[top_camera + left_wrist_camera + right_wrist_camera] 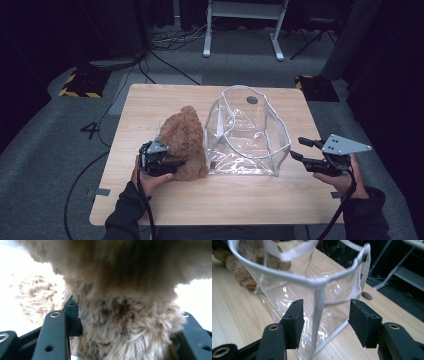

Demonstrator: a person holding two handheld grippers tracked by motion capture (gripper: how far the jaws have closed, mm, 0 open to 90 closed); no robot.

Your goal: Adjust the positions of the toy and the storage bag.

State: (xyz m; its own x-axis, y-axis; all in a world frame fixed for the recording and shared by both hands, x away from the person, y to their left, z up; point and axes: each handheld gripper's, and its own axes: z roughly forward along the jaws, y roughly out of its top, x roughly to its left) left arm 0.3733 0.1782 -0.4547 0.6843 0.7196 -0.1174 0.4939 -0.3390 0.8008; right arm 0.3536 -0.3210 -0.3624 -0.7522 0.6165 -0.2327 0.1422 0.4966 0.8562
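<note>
A brown plush toy (185,140) sits on the wooden table (150,107), touching the left side of a clear plastic bag (247,132) with white trim that stands open upward. My left gripper (170,162) is shut on the plush's lower near part; in the left gripper view fur (120,315) bulges between both jaws. My right gripper (298,148) is open at the bag's near right corner. In the right gripper view that white corner seam (318,305) stands between the pads (294,320), touching neither. Through the bag, the plush (239,272) shows at the upper left.
A round cable hole (252,100) lies in the table behind the bag. Bare wood runs along the near edge and the far left. On the grey floor beyond are cables, a white desk frame (242,30) and yellow-black striped feet (80,85).
</note>
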